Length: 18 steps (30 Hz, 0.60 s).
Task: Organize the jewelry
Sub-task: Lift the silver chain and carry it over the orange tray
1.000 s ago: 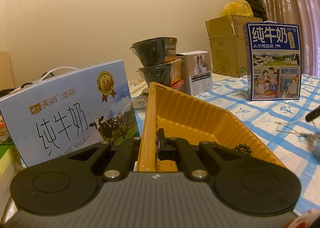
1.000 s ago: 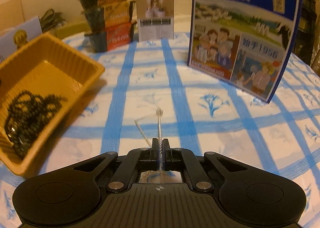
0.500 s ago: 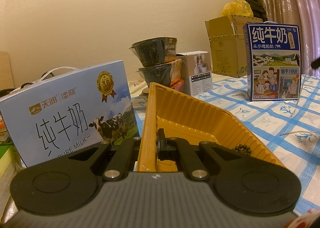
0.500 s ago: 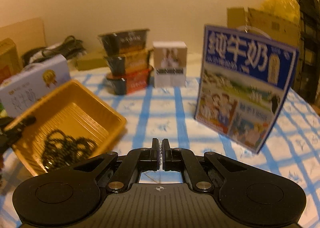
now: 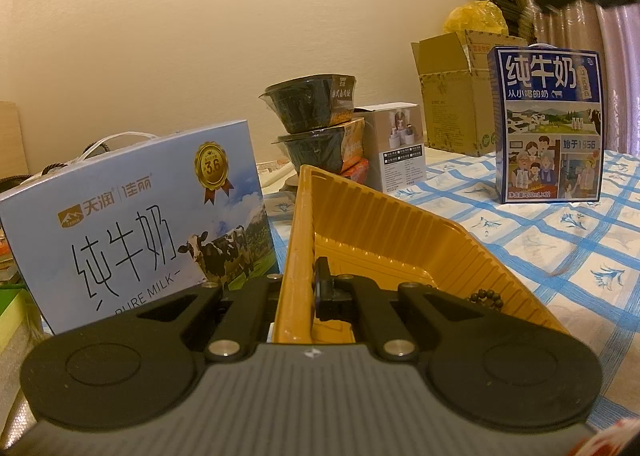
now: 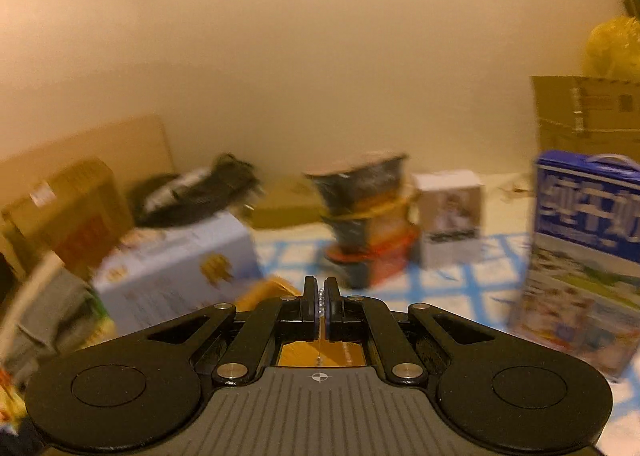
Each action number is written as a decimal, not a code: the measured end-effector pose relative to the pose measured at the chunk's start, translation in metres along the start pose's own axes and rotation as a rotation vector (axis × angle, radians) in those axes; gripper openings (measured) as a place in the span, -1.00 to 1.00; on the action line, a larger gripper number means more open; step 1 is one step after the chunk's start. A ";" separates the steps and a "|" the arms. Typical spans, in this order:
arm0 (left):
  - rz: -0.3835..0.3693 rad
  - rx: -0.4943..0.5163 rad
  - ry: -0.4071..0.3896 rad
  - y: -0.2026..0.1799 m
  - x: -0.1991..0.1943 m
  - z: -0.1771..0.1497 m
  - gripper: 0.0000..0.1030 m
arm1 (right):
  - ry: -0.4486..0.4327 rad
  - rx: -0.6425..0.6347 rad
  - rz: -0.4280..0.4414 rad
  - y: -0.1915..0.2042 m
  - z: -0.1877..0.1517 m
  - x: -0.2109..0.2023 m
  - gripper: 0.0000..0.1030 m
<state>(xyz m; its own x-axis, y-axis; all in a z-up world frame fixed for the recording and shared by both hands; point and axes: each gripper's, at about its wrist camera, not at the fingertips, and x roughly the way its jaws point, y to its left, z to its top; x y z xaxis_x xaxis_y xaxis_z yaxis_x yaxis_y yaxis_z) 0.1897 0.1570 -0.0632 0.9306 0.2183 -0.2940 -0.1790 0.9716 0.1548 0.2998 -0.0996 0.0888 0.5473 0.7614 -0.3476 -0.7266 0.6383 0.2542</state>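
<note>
Across the lower half of the left wrist view, the checked desk [image 5: 552,240] carries a yellow tray [image 5: 384,240], its near rim clenched by the left gripper [image 5: 308,292]; black beads [image 5: 486,298] lie inside. At centre in the right view, the right gripper [image 6: 320,310] pinches a thin silver chain [image 6: 319,320].
</note>
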 end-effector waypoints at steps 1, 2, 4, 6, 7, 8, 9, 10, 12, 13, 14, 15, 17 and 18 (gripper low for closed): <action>-0.001 -0.001 0.001 0.001 0.000 0.000 -0.93 | -0.006 0.010 0.021 0.006 0.001 0.006 -0.95; -0.001 -0.002 0.001 0.001 0.000 -0.001 -0.93 | -0.008 0.017 0.041 0.013 0.001 0.013 -0.95; -0.001 -0.004 0.002 0.001 0.001 -0.001 -0.93 | -0.005 0.041 0.082 0.022 -0.001 0.027 -0.95; 0.000 -0.008 0.002 0.002 0.001 -0.001 -0.93 | -0.002 0.074 0.123 0.031 -0.006 0.040 -0.95; -0.001 -0.009 0.002 0.002 0.001 -0.001 -0.93 | 0.005 0.085 0.138 0.034 -0.010 0.046 -0.95; -0.001 -0.009 0.001 0.002 0.001 -0.001 -0.93 | 0.013 0.096 0.149 0.036 -0.015 0.052 -0.95; -0.001 -0.009 0.000 0.002 0.001 -0.001 -0.93 | 0.026 0.120 0.155 0.036 -0.021 0.059 -0.95; -0.002 -0.009 -0.001 0.002 0.000 -0.001 -0.93 | 0.045 0.139 0.163 0.034 -0.027 0.065 -0.95; -0.002 -0.012 0.000 0.002 0.000 -0.001 -0.93 | 0.089 0.170 0.164 0.032 -0.042 0.079 -0.95; -0.002 -0.013 0.000 0.002 0.000 -0.002 -0.93 | 0.113 0.175 0.157 0.030 -0.049 0.084 -0.95; -0.002 -0.013 0.000 0.002 0.000 -0.002 -0.93 | 0.139 0.185 0.149 0.028 -0.058 0.089 -0.95; -0.001 -0.014 -0.001 0.002 0.001 -0.002 -0.93 | 0.160 0.200 0.143 0.025 -0.066 0.092 -0.95; -0.002 -0.014 -0.001 0.002 0.000 -0.002 -0.93 | 0.203 0.228 0.132 0.019 -0.081 0.099 -0.95; -0.001 -0.014 -0.001 0.002 0.000 -0.002 -0.93 | 0.218 0.236 0.123 0.016 -0.088 0.102 -0.95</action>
<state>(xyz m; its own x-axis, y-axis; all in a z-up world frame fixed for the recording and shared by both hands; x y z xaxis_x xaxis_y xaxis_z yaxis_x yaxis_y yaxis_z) 0.1890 0.1596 -0.0648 0.9312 0.2167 -0.2932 -0.1820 0.9731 0.1414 0.3074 -0.0219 -0.0217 0.3415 0.8083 -0.4796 -0.6516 0.5713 0.4990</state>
